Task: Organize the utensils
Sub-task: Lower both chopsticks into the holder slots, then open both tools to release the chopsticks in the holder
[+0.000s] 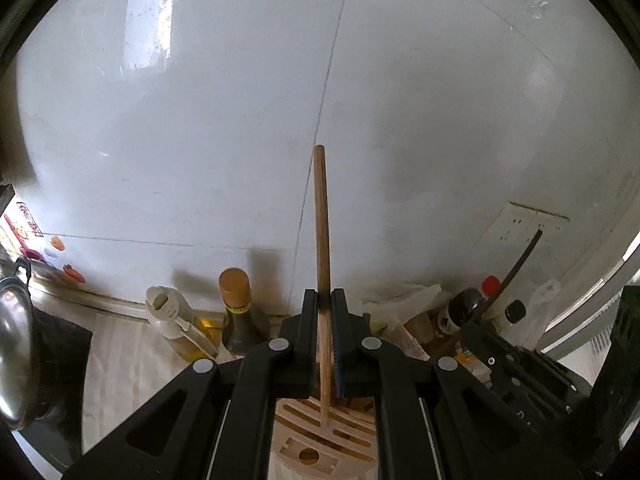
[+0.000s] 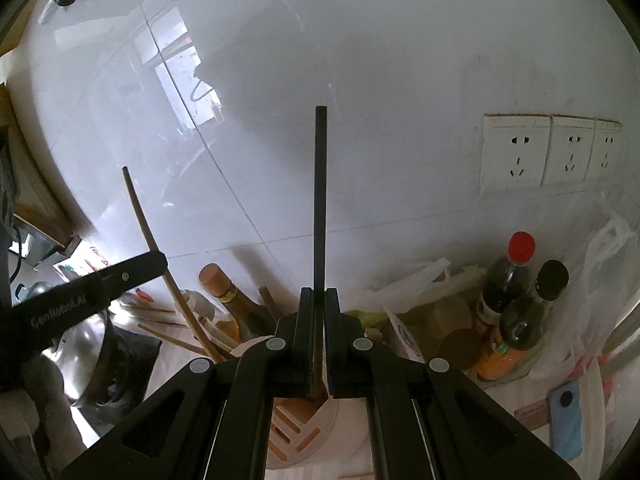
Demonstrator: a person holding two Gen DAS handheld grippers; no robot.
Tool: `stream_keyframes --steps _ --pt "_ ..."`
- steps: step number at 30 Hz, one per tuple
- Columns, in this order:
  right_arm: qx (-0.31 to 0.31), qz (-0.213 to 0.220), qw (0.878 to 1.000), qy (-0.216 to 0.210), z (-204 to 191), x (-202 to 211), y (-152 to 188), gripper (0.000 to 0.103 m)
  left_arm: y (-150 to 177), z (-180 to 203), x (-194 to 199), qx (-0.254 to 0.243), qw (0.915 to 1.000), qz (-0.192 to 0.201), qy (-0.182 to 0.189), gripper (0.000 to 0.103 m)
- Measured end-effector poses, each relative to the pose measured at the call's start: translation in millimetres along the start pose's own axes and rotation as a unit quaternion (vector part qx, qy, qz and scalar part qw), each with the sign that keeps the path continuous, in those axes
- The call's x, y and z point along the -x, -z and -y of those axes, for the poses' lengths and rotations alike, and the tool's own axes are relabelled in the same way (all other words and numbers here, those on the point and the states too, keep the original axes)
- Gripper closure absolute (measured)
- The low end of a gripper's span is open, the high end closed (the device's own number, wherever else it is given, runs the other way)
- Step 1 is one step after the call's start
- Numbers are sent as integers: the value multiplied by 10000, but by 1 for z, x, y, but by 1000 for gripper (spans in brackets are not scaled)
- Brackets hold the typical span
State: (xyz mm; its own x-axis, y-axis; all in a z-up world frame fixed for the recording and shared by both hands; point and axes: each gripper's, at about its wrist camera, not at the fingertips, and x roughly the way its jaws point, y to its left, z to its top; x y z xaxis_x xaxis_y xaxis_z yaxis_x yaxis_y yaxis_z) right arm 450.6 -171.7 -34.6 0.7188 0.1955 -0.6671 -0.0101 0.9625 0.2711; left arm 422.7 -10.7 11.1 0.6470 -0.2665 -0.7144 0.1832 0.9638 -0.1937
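A home kitchen. Glossy white wall tiles [image 2: 360,80] back a cluttered tabletop [image 1: 116,360] carrying condiment bottles: a cork-capped dark bottle [image 1: 238,312], a red-capped sauce bottle [image 2: 508,280] and a black-capped bottle [image 2: 532,312]. A steel pot [image 1: 16,352] stands at the left, a slotted wooden utensil holder [image 1: 324,440] in front, and wall sockets [image 2: 552,152] with plastic bags [image 2: 600,280] at the right.

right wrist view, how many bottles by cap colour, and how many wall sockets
red cap bottle: 1
black cap bottle: 1
brown cap bottle: 1
wall sockets: 3, side by side on the white wall
total: 6
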Motion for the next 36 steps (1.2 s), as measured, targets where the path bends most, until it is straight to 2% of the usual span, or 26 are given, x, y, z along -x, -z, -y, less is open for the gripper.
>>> stream_keyframes --steps 9,17,28,32,34,35,36 --pt "-44 145 9999 8 2 3 -7 98 -12 6 3 -60 9995 312 48 99" --pt "-102 217 9997 -24 5 4 -3 98 -12 12 -7 -1 9993 321 210 99" --pt "-80 58 9996 -272 3 6 10 98 3 14 -26 -85 9999 40 124 99" --pt "-12 -233 9989 -417 0 -1 14 98 7 13 -23 -120 9998 -95 83 97" --pt "-76 -397 9980 -478 1 -5 16 97 7 11 -17 -69 9999 -131 50 92" --pt "-109 -464 9975 -512 2 -6 16 93 7 10 -12 -39 9999 -118 1 82" --pt "-139 -485 9973 -524 4 -5 17 87 6 9 -7 -36 9999 -74 -102 57"
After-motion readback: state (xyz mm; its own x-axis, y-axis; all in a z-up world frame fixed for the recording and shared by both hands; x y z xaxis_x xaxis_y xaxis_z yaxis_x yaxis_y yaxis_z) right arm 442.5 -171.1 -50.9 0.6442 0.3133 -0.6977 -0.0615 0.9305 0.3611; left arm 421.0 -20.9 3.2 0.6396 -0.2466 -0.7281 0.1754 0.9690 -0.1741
